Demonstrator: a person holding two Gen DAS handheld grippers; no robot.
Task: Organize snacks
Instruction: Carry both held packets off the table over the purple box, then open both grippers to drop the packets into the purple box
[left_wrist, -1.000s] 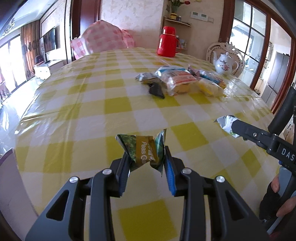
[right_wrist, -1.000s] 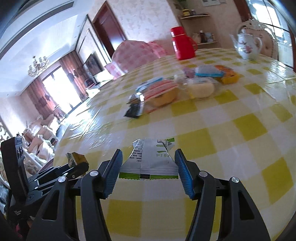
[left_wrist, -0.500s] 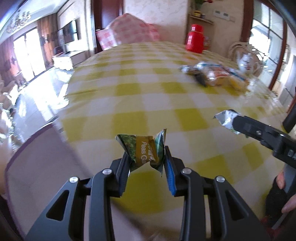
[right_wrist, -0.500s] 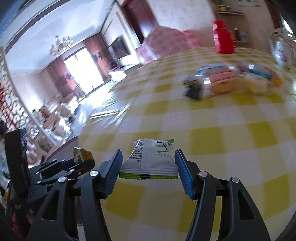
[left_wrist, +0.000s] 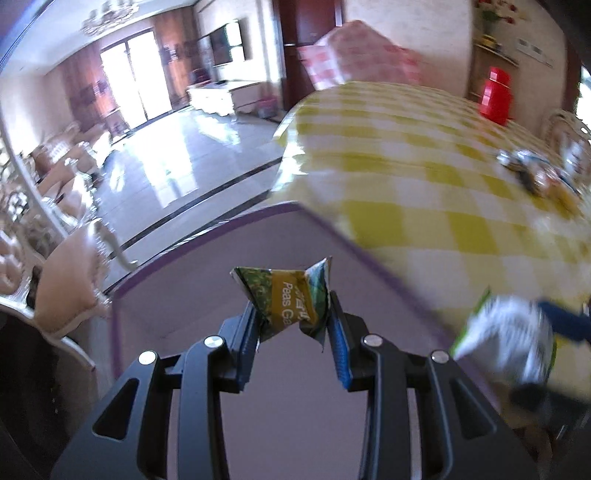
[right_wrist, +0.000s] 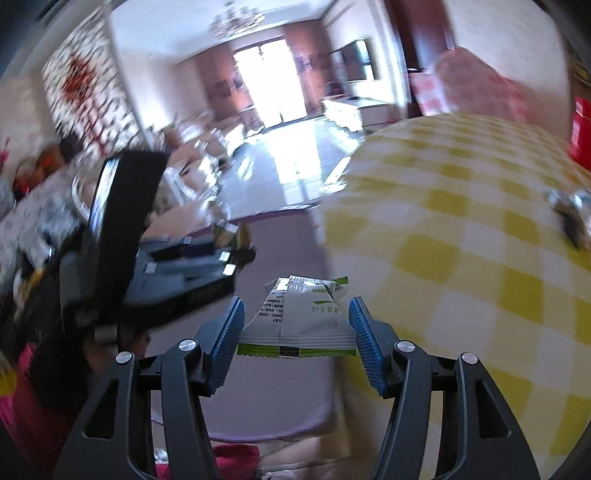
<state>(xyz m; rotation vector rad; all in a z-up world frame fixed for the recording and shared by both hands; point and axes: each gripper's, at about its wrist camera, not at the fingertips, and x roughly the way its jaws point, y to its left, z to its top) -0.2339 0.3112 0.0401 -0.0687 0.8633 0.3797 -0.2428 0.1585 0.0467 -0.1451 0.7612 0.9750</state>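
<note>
So the left gripper is clamped on a small green and gold pea snack packet, crumpled between the blue pads. Right gripper is squeezing a white packet with green trim, pinched by its side edges, flat and facing up.

Using the yellow checked table as the landmark: both packets are held up off its near left corner, over a pale purple tray-like surface with a darker purple rim that sits right against that table edge. In the left wrist view the white packet shows up blurry off to the right.

Rest of the snacks are piled further back on the table, well apart from both grippers. A red flask stands at the table's far side, and a pink checked chair sits behind it. Past the table's left edge it's just shiny floor.
</note>
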